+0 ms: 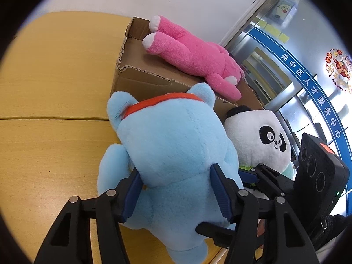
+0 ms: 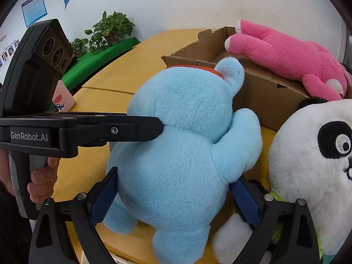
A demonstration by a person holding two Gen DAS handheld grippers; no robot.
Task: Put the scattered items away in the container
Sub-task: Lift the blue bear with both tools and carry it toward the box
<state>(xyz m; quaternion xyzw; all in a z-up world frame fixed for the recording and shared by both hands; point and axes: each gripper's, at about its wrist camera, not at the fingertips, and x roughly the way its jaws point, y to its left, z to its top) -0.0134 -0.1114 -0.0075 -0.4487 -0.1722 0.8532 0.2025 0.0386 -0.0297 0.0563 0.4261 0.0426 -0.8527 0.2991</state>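
Observation:
A light blue plush toy (image 1: 173, 154) with a red collar sits on the yellow table, just in front of the cardboard box (image 1: 140, 81). My left gripper (image 1: 176, 189) is shut on its body from behind. My right gripper (image 2: 173, 195) is shut on its lower body too. A pink plush toy (image 1: 193, 57) lies face down across the box's top, also in the right wrist view (image 2: 286, 55). A panda plush (image 1: 257, 140) stands right of the blue toy, touching it, and fills the right wrist view's right side (image 2: 312, 171).
The yellow table (image 1: 50, 83) stretches left of the box. A pink paper cup (image 2: 63, 99) stands on the table's left part, with potted plants (image 2: 110, 30) on a green ledge behind. Glass doors (image 1: 297, 77) are to the right.

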